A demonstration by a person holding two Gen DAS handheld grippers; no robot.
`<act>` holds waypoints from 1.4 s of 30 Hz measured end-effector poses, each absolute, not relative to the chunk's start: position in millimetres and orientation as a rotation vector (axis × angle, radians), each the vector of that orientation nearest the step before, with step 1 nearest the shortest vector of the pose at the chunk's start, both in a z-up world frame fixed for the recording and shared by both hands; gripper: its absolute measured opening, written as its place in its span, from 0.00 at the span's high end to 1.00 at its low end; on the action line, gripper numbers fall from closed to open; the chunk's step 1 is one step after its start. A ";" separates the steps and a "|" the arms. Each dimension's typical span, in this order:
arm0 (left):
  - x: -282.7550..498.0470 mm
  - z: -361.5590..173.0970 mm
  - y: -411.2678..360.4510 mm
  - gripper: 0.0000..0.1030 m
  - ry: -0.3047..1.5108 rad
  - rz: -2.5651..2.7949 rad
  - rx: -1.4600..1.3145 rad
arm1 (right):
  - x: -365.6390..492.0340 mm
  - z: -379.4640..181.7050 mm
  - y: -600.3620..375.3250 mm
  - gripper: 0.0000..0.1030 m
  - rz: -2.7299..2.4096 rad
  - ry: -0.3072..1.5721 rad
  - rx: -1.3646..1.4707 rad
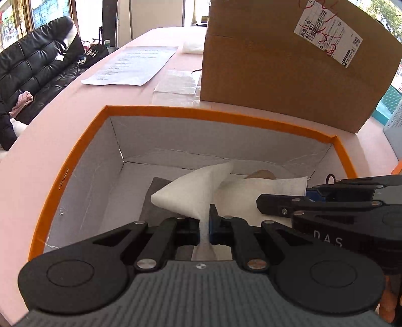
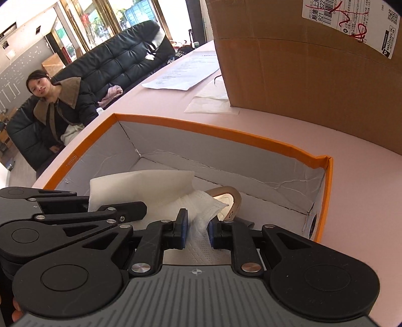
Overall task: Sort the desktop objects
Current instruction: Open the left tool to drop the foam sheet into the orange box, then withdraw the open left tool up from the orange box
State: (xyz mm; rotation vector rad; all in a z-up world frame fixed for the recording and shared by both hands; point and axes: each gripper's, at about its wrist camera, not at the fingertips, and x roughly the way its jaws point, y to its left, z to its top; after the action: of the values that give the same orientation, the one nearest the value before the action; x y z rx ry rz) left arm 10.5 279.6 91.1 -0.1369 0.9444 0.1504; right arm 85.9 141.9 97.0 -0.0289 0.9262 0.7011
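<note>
1. Left gripper (image 1: 204,226) clenched on a smooth white tissue (image 1: 193,191), held above the floor of the orange-rimmed box (image 1: 201,114).
2. Right gripper (image 2: 197,227) part-open around a textured tissue (image 2: 201,208); firm grip cannot be told.
3. Tan carabiner (image 2: 232,198) lies in the box behind.
4. Cardboard carton (image 2: 301,75) stands beyond on the pink table (image 1: 50,151).

Black sofa (image 1: 37,60), sunlit windows (image 2: 105,15)

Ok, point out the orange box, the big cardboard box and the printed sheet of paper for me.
orange box (image 1: 201,114), left wrist view, far rim.
cardboard box (image 2: 301,83), right wrist view, front face.
printed sheet of paper (image 1: 133,66), left wrist view, middle of the page.
</note>
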 end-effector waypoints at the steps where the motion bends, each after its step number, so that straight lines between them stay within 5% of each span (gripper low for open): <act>1: 12.3 90.1 279.9 0.93 0.952 0.155 -0.135 | 86.2 97.1 143.4 0.85 0.696 0.934 -0.039; 6: 16.9 89.0 283.5 0.81 0.968 0.196 -0.125 | 93.5 89.1 148.4 0.73 0.649 0.990 -0.055; 8: 18.2 89.9 288.6 0.61 0.969 0.230 -0.122 | 98.0 89.1 146.5 0.72 0.648 1.010 -0.027; 10: 20.2 91.2 297.7 0.26 0.970 0.278 -0.118 | 96.7 92.5 144.5 0.70 0.653 1.005 -0.009; 11: 19.7 91.9 302.7 0.21 0.960 0.292 -0.117 | 96.0 94.3 143.5 0.67 0.656 1.003 0.000; 13: 17.5 93.9 311.4 0.20 0.942 0.297 -0.119 | 94.7 97.7 141.5 0.38 0.661 0.998 0.017; 18: 12.8 101.0 314.5 0.18 0.926 0.310 -0.094 | 91.3 106.3 136.6 0.21 0.673 0.985 0.062; 24: 3.7 108.0 320.8 0.18 0.898 0.267 -0.132 | 91.2 113.4 138.9 0.20 0.692 0.963 0.087; 26: -1.8 112.6 322.0 0.18 0.867 0.250 -0.147 | 87.6 121.3 134.5 0.10 0.672 0.928 0.099; 31: -15.2 123.5 321.3 0.18 0.807 0.213 -0.183 | 76.5 136.2 110.6 0.02 0.653 0.793 0.185; 42: -40.7 141.9 299.8 0.16 0.684 0.179 -0.158 | 63.2 125.4 62.5 0.01 0.698 0.756 0.374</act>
State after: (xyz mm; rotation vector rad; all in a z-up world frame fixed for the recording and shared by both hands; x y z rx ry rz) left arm -40.7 299.8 141.9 -0.1585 0.6842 0.1786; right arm 63.2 62.5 125.4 0.3736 0.7562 0.6983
